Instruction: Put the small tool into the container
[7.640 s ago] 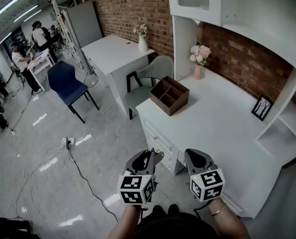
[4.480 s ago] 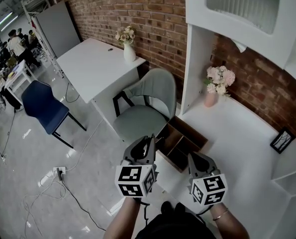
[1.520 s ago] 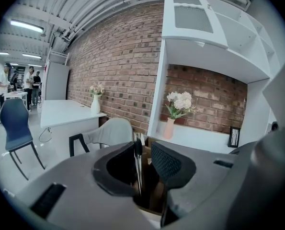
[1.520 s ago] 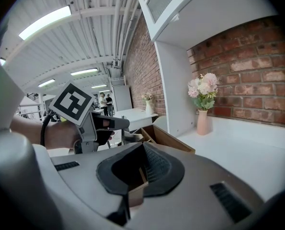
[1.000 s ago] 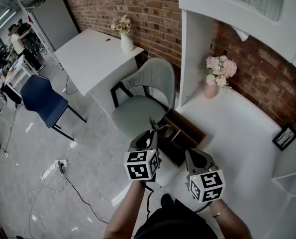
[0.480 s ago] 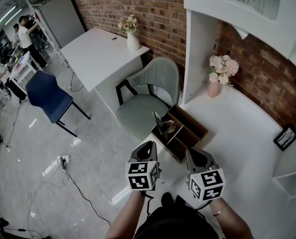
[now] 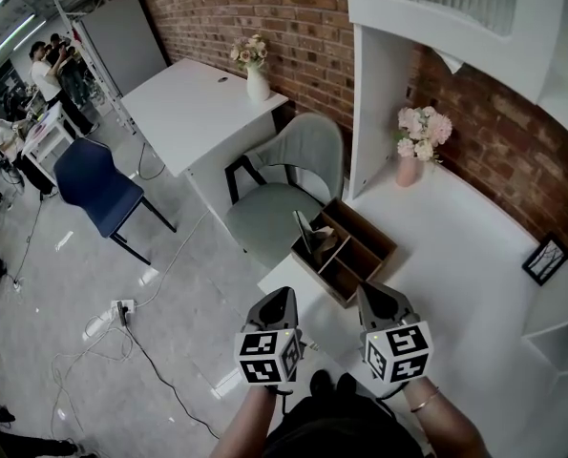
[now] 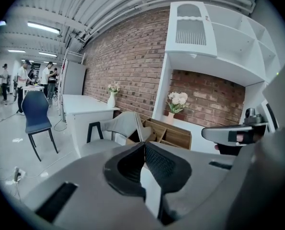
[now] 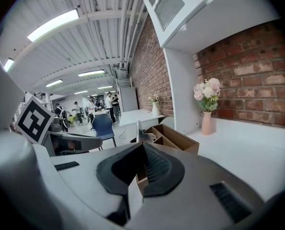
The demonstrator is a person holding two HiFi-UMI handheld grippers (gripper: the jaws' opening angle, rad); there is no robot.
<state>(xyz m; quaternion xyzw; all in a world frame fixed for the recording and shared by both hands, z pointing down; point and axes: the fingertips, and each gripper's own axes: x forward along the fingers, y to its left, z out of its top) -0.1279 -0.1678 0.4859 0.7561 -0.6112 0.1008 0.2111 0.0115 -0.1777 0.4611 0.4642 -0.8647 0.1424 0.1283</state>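
The wooden container (image 7: 352, 254) sits at the near left corner of the white desk (image 7: 455, 265). The small tool (image 7: 305, 234), a thin grey metal piece, stands leaning in its left compartment, and nothing holds it. My left gripper (image 7: 276, 300) hangs shut and empty just short of the desk corner, below the container. My right gripper (image 7: 369, 294) is beside it, also shut and empty. The left gripper view looks past the shut left gripper (image 8: 143, 145) to the container (image 8: 168, 134) and tool (image 8: 139, 127). The right gripper view shows the right gripper (image 9: 143, 146), the container (image 9: 173, 135) and the tool (image 9: 138, 129).
A grey chair (image 7: 288, 175) stands left of the desk, close to the container. A pink vase of flowers (image 7: 412, 151) and a picture frame (image 7: 543, 259) are on the desk. Farther left are a second white desk (image 7: 202, 103), a blue chair (image 7: 93, 179) and floor cables (image 7: 121, 313).
One second ago my left gripper held the tool over the container. The tool now stands in the left compartment, and the left gripper has let go and drawn back toward me.
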